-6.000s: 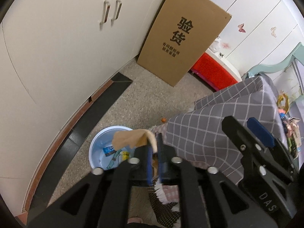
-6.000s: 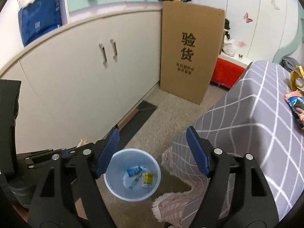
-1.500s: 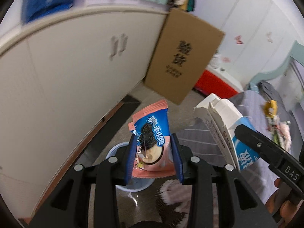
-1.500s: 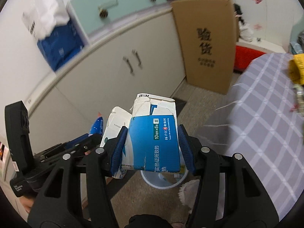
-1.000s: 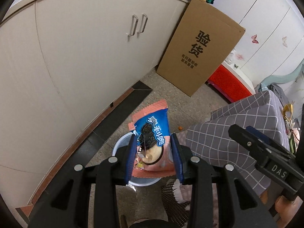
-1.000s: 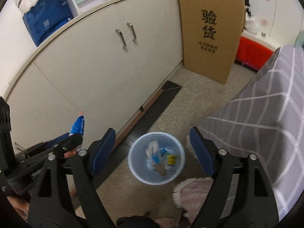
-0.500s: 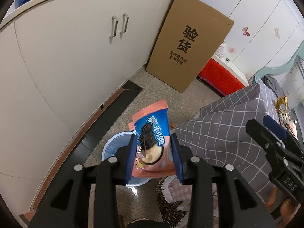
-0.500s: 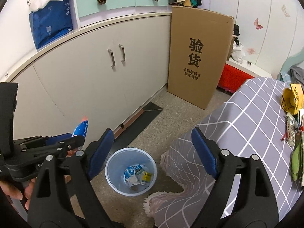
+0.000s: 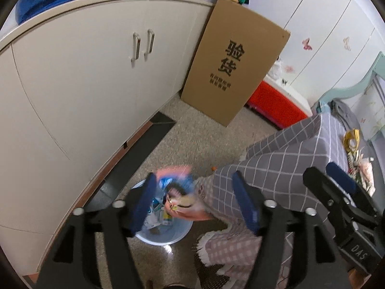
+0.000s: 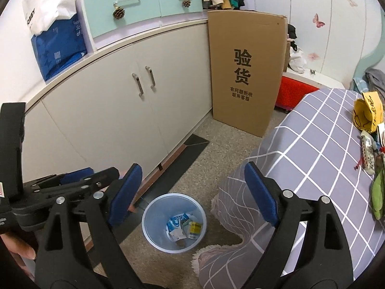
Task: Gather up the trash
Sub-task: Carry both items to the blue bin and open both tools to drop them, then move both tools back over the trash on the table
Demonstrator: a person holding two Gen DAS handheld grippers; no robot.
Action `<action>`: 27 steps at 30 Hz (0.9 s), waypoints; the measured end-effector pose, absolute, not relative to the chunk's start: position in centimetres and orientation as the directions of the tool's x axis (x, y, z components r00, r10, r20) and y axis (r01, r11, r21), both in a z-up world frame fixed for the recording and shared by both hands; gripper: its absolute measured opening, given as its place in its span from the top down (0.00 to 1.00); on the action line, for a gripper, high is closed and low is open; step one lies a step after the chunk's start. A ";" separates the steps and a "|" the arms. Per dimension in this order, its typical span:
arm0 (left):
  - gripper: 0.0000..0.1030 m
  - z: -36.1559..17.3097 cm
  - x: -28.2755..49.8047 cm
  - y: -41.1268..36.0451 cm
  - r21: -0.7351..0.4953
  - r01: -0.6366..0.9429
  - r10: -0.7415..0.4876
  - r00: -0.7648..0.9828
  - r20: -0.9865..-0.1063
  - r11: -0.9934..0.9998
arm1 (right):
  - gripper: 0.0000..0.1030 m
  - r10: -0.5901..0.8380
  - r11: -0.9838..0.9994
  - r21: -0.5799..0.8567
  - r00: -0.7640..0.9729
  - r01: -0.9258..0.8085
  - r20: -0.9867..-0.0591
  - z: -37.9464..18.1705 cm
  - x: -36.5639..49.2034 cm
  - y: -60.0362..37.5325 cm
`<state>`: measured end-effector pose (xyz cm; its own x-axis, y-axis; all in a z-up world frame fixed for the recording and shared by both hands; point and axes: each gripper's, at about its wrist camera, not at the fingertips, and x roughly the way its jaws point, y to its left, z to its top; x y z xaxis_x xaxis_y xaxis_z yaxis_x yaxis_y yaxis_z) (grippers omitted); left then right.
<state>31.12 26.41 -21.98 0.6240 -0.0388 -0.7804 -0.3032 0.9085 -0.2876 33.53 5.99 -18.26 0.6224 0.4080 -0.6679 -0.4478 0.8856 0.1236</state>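
the left gripper (image 9: 192, 200) is opening, dropping the blurred snack wrapper (image 9: 176, 192) toward the bin (image 9: 166, 236); right gripper (image 10: 192, 192) opening, empty; next, more trash.

Left claw (image 9: 195, 202) angled down over the bin (image 9: 144, 234) — jaws opening, pads touching nothing. Right claw (image 10: 192, 192) beside it, spreading too — empty.

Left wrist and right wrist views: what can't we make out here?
- Snack wrapper, left wrist: motion-blurred between the opening left tongs; print unreadable.
- Bin contents, right wrist: too small to identify.
- Trash on table, right wrist: cut off by the edge.
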 end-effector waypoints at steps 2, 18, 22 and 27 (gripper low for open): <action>0.33 -21.8 31.0 26.3 -0.288 -0.304 -0.037 0.626 -0.779 0.908 | 0.17 0.410 0.887 0.134 0.622 -0.442 -0.667 -18.1 33.6 5.6; 0.33 -15.4 27.5 22.2 -0.286 -0.260 -0.011 0.721 -0.693 0.922 | 0.17 0.428 0.895 0.180 0.670 -0.408 -0.606 -13.5 31.2 1.4; 0.32 -13.7 27.1 19.2 -0.259 -0.210 -0.021 0.738 -0.674 0.943 | 0.16 0.416 0.906 0.196 0.700 -0.376 -0.580 -11.9 30.2 -1.9; 0.32 -12.5 27.6 14.2 -0.241 -0.131 -0.067 0.739 -0.670 0.962 | 0.16 0.379 0.925 0.214 0.736 -0.313 -0.561 -10.8 29.4 -7.0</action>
